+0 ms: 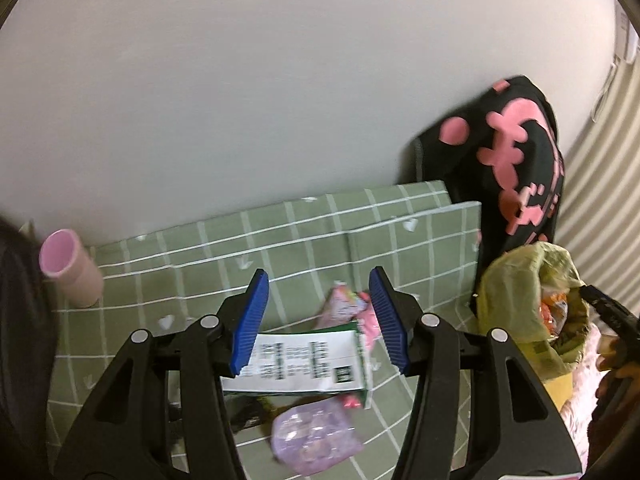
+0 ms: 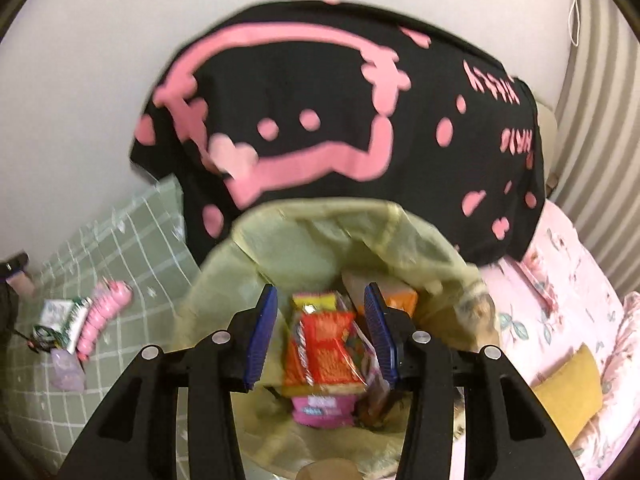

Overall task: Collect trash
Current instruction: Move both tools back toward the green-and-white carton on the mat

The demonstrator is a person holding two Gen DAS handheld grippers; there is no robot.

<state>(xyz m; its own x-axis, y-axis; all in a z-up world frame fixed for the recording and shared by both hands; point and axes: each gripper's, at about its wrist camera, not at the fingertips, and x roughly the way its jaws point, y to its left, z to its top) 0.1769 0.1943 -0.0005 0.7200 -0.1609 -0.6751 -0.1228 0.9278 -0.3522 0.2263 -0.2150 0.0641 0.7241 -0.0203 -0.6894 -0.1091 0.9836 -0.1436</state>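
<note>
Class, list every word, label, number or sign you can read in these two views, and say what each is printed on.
None can be read.
White carton: black print blocks, too small.
Black shirt: pink lettering at its right, blurred.
Red wrapper in the yellow-green bag: print blurred.
Pink packet: label blurred.

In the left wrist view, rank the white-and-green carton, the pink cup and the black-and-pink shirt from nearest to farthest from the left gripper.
1. White-and-green carton: right between the fingers of the left gripper.
2. Pink cup: off to the left, on the green checked sheet.
3. Black-and-pink shirt: far right, against the wall.
</note>
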